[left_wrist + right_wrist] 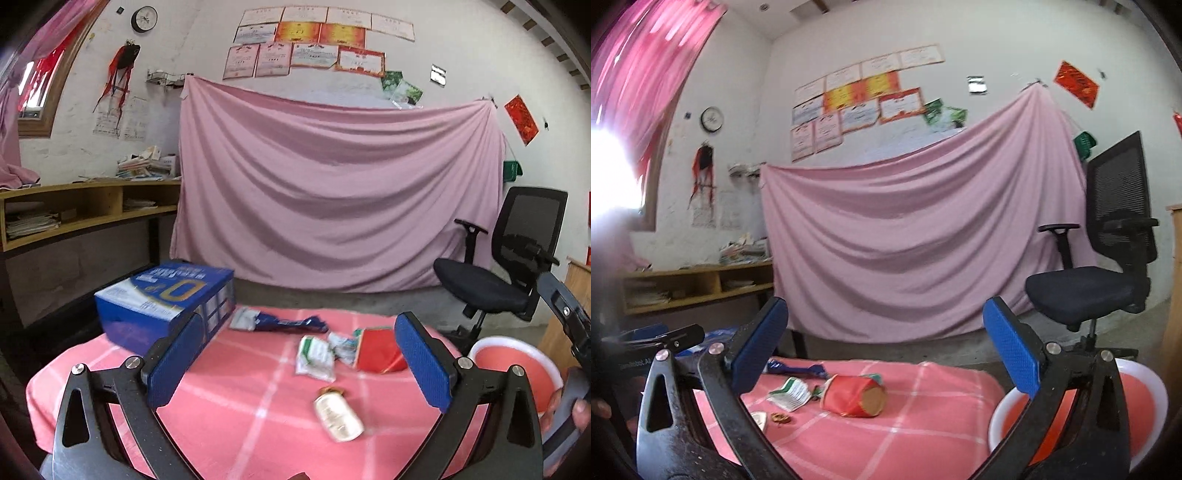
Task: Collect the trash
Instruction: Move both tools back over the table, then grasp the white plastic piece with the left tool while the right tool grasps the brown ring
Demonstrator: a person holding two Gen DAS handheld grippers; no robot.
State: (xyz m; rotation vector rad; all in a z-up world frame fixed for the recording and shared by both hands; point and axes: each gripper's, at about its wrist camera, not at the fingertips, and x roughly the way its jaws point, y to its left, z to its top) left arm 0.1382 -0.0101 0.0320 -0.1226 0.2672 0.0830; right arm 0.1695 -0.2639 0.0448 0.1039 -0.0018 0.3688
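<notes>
Both pairs of blue-padded fingers stand at full spread with nothing between them: I see the left gripper point(299, 365) and the right gripper point(886, 350) each hovering over the pink checked tablecloth point(229, 413), holding nothing.

Trash lies loose on the cloth. A small pale bottle with a gold cap point(338, 413) lies on its side nearest the left gripper. Beyond it sit a crumpled white-and-green wrapper point(314, 357) and a red cylindrical packet point(855, 397), close together. A dark blue foil wrapper point(291, 324) lies farther back, just beside a blue cardboard box point(162, 299) at the left corner.

A red-lined white round basin point(1141, 398) sits beside the table's right edge. A black mesh office chair point(513, 254) stands behind it.
</notes>
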